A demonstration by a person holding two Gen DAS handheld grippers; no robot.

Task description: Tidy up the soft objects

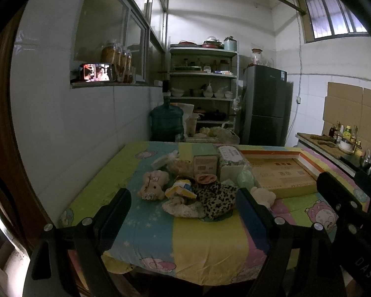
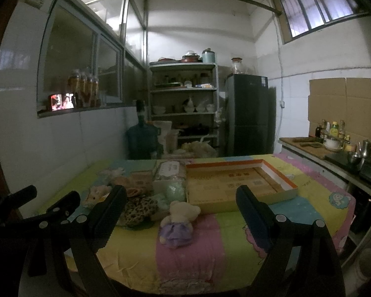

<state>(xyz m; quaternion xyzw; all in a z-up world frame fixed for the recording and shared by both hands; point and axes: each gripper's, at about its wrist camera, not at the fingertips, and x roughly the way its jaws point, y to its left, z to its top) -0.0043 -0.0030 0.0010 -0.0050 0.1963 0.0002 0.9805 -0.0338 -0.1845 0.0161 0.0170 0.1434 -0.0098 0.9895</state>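
Both tongs [image 1: 183,203] [image 2: 180,200] spread, empty; box [image 1: 205,164] label reads "A4"

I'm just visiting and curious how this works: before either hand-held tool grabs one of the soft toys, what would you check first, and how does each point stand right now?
1. Left tool open and empty: ok.
2. Right tool open and empty: ok.
3. White teddy bear in a purple dress lying free, apart from the pile: ok.
4. Shallow cardboard tray with the orange rim has bare floor for toys: ok.
5. Leopard-print fabric piece free of its neighbours: not ok, it overlaps other items in the pile.
6. Pink plush doll unobstructed from above: ok.
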